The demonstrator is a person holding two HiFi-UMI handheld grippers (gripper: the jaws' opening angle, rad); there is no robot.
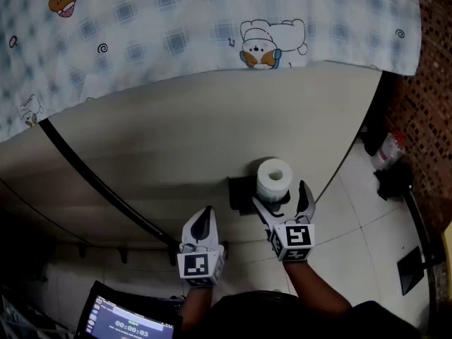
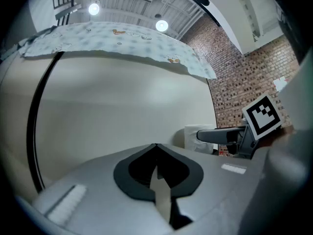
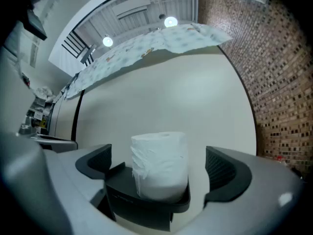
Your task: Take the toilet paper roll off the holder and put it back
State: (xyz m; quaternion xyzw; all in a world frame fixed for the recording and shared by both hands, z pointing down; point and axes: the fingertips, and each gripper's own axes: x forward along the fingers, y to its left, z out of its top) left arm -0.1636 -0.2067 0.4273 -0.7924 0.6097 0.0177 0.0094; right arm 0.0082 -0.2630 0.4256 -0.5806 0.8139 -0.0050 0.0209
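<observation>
A white toilet paper roll [image 1: 274,177] stands upright on a black holder [image 1: 240,193] fixed to a cream panel [image 1: 176,140]. My right gripper [image 1: 286,202] is open, one jaw on each side of the roll, with gaps on both sides. In the right gripper view the roll [image 3: 160,160] sits in the holder's cup [image 3: 146,204] midway between the jaws of the right gripper [image 3: 160,166]. My left gripper [image 1: 203,224] hangs shut and empty to the left of the holder. In the left gripper view the left gripper [image 2: 157,168] shows its jaws together, with the roll [image 2: 191,136] at the right.
A checked cloth with cartoon prints [image 1: 212,20] hangs over the panel's top. A black strip [image 1: 99,182] runs diagonally across the panel. Right of it lie a tiled floor [image 1: 353,232], dark objects [image 1: 395,179] and a brick wall [image 1: 434,83]. A screen [image 1: 127,321] glows at bottom left.
</observation>
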